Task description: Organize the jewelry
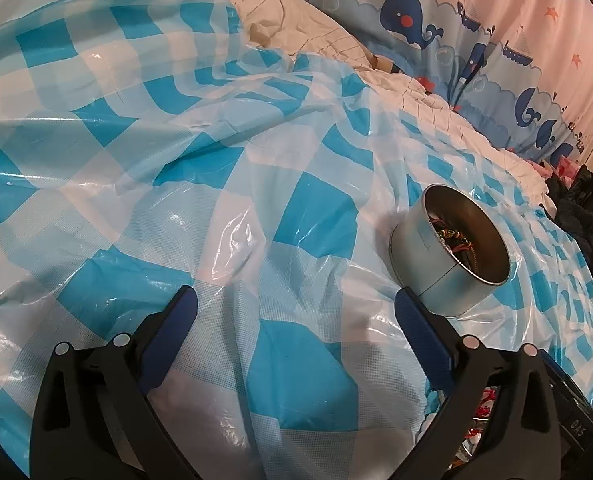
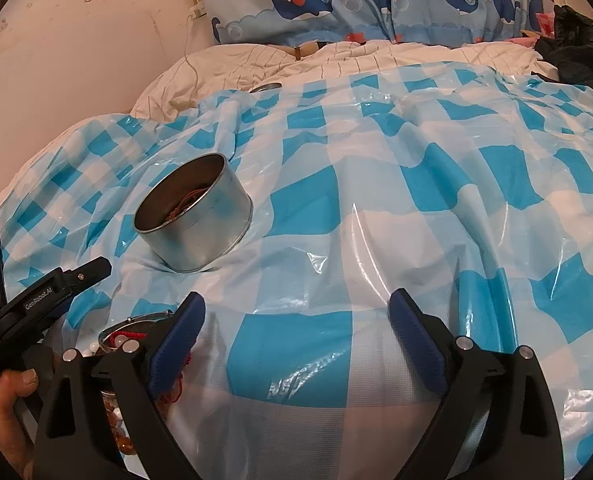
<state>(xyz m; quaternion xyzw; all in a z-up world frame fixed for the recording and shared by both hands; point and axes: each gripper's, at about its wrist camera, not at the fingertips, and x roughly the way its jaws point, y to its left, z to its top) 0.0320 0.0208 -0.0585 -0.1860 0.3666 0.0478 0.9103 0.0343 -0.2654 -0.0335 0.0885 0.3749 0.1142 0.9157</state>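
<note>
A round silver tin (image 1: 452, 240) stands tilted on the blue-and-white checked plastic sheet (image 1: 256, 208), with tangled red and dark cords of jewelry (image 1: 454, 240) inside. In the right wrist view the tin (image 2: 194, 214) sits ahead and to the left. My left gripper (image 1: 296, 312) is open and empty, its right finger just short of the tin. My right gripper (image 2: 296, 316) is open and empty over the sheet (image 2: 376, 200). A glass dish (image 2: 136, 330) with red cord and beads lies by its left finger, partly hidden. More red jewelry (image 1: 482, 412) shows behind the left gripper's right finger.
The sheet covers a rumpled white bed (image 2: 336, 60). A whale-print curtain (image 2: 376, 0) hangs behind it. Dark clothes (image 1: 588, 216) are piled at the bed's right. A white cable (image 2: 192, 64) runs down from a wall plug. The other hand-held gripper (image 2: 36, 308) is at the left.
</note>
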